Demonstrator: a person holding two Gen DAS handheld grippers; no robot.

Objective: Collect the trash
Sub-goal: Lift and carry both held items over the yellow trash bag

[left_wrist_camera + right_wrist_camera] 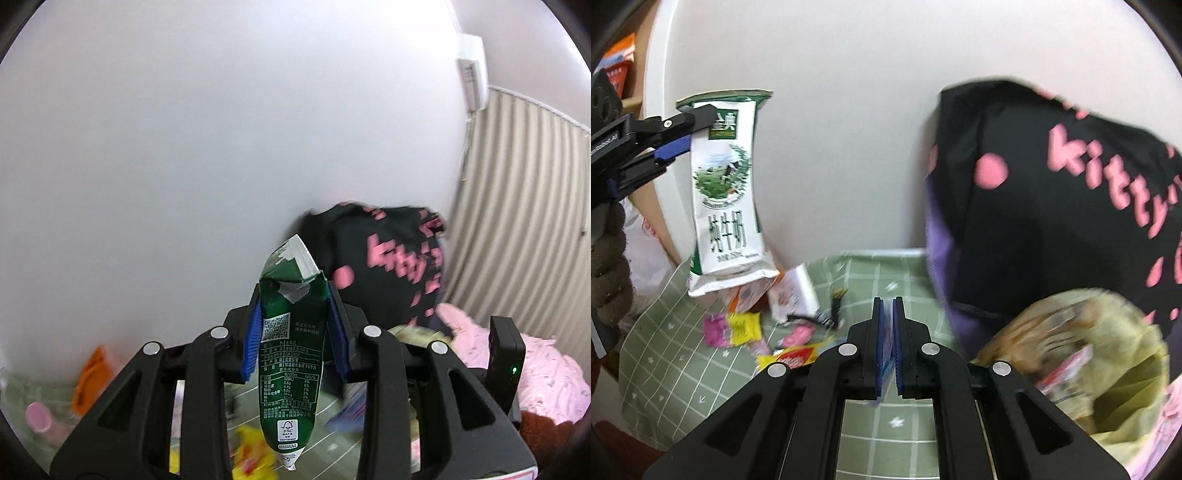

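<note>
Gripping a green-and-white milk carton [291,347] near its top, the left gripper [295,325] presses its blue pads [252,343] on both sides of the flattened pack. In the right wrist view the same carton [727,192] hangs clear above the table, its lower end free, held by the left gripper [681,136] from the left edge.

Right gripper [887,347]: jaws pressed together, with a thin sliver of something pale and blue between the pads; what it is cannot be told.

Below, on a green checked tablecloth [871,280]: scattered wrappers, among them a pink one [714,328], a yellow one [744,326], a red-and-yellow one [792,356], a white packet [792,291] and a small black item [822,314] beside it.

Right of the cloth: a black bag with pink lettering [1052,206], purple fabric [942,251] at its edge, and a yellow-green bag [1108,369], open, with blurred packaging inside.

Behind: a white wall [849,110]. A gloved hand [607,266] shows at the left edge.
</note>
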